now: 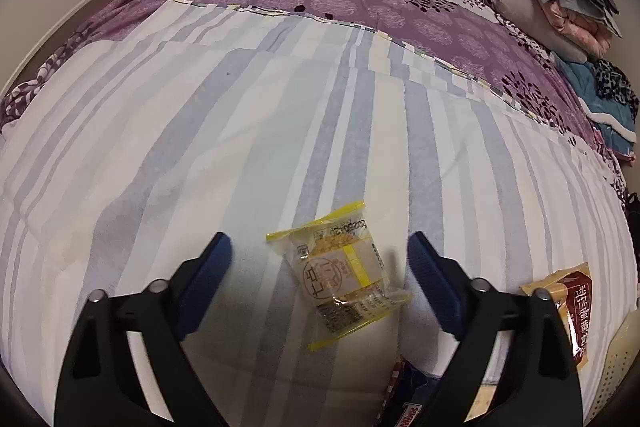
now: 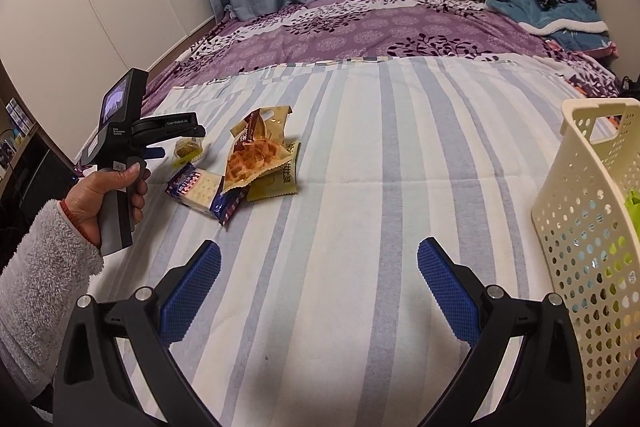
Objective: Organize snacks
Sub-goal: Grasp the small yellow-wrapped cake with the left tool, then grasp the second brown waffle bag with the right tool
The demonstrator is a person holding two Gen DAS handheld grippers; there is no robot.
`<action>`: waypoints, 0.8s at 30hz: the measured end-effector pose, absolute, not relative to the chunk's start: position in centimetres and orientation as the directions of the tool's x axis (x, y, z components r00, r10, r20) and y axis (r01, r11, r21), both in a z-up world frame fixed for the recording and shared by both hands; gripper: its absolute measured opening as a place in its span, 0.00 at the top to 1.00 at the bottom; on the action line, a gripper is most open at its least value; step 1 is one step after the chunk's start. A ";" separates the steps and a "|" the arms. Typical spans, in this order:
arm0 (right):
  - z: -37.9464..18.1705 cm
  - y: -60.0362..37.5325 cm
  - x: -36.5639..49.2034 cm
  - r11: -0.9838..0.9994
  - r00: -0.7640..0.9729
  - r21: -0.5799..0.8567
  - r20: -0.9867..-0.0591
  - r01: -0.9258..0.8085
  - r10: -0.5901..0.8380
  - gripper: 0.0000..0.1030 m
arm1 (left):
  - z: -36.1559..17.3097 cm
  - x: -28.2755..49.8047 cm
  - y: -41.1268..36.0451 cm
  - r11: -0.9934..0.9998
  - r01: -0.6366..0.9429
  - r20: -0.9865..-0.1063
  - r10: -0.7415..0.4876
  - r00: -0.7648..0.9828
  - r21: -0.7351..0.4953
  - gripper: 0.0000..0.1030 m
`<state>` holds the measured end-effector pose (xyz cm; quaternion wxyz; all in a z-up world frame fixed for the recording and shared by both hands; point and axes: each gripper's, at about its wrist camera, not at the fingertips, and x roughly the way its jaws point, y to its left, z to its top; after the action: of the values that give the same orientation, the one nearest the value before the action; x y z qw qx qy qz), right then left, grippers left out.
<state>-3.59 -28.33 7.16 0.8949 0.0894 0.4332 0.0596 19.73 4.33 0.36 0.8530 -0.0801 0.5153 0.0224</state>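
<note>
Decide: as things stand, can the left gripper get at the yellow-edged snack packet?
Probably yes: the yellow-edged snack packet lies alone on the striped sheet, between the open fingers of the left gripper, nothing covering it.

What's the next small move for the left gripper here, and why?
Probably close the left gripper onto the yellow-edged snack packet. The packet lies flat on the striped sheet between the blue pads, which don't touch it yet. The cream basket stands off to the right.
</note>
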 end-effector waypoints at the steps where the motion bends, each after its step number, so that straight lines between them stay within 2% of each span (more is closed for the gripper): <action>1: 7.1 -28.3 -3.5 0.977 0.615 0.212 -0.766 -0.031 0.186 0.05 | 0.1 19.8 4.4 0.986 -0.121 -0.886 -0.049 0.461 -0.117 0.34; 5: 6.8 -28.1 -2.9 0.977 0.612 0.211 -0.769 -0.031 0.185 0.05 | 0.3 19.3 4.3 0.986 -0.100 -0.875 -0.071 0.479 -0.134 0.47; 7: 6.7 -27.9 -2.5 0.977 0.612 0.210 -0.769 -0.032 0.185 0.05 | 0.3 19.0 4.4 0.984 -0.089 -0.869 -0.094 0.485 -0.156 0.57; 10: 6.6 -27.4 -1.5 0.979 0.613 0.200 -0.768 -0.047 0.187 0.05 | 0.6 18.4 4.3 0.985 -0.075 -0.861 -0.100 0.498 -0.158 0.61; 24: 6.3 -22.0 6.4 0.985 0.649 0.092 -0.743 -0.143 0.164 0.05 | 3.9 15.3 5.7 0.979 -0.042 -0.812 -0.141 0.567 -0.200 0.61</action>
<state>6.36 -22.05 6.32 0.9080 0.0124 0.4101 0.0844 15.29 5.73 3.94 0.8796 -0.0987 0.4645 -0.0280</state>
